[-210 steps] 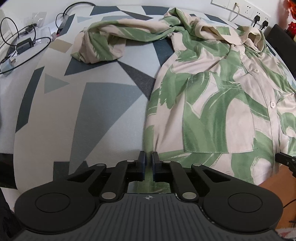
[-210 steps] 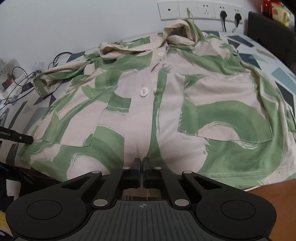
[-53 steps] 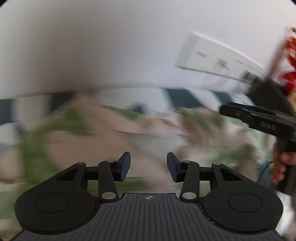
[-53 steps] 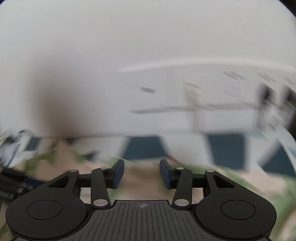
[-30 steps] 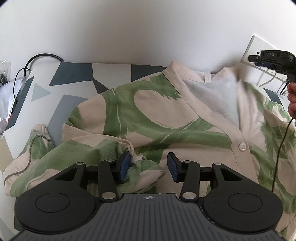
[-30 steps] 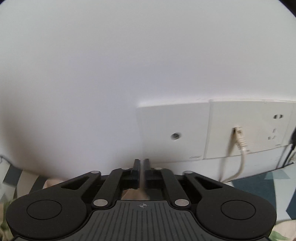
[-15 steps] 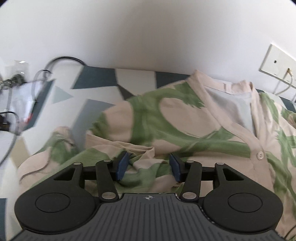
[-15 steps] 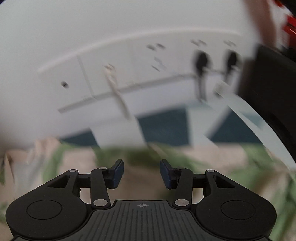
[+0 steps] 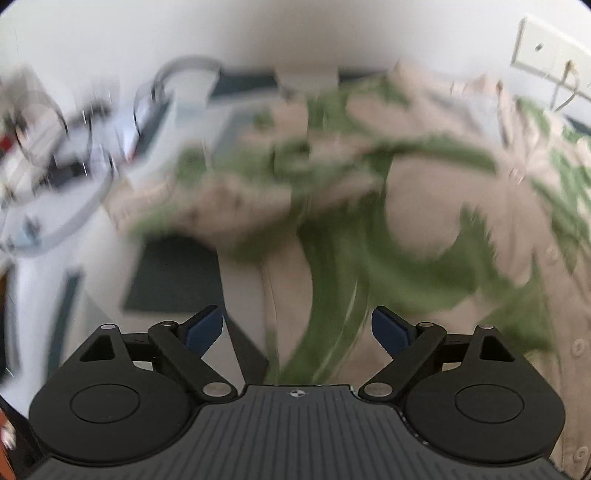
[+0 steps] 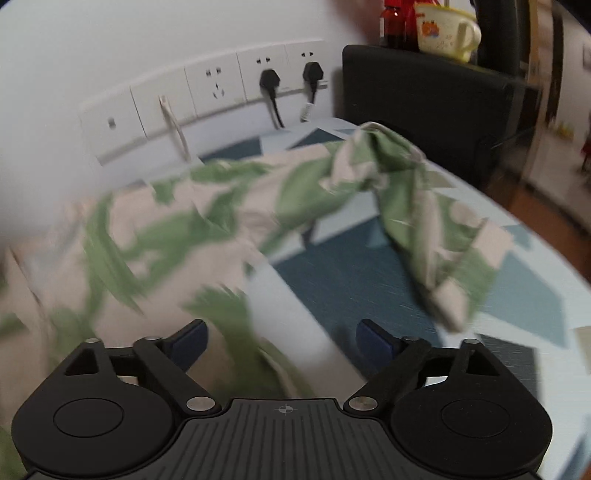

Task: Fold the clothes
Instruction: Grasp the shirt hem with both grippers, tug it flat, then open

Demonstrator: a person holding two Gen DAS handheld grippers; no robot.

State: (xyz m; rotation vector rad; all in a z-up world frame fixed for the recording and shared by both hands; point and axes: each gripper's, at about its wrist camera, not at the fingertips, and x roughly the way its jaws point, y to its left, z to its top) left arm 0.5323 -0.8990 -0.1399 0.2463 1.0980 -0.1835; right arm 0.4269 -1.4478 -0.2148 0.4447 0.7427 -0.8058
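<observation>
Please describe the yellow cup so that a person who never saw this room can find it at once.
In the right wrist view, find the big black cabinet right of the wall sockets. The yellow cup stands on its top, next to a dark bottle with a red cap. It is the only pale yellow thing there, with a handle and an orange picture.

Motion-smeared shirt [image 9: 369, 221] and cables [image 9: 55, 147] in the left view; shirt's left part blurred in the right view.

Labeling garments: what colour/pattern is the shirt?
Beige shirt with green brushstroke print; clearest in the right wrist view.
</observation>
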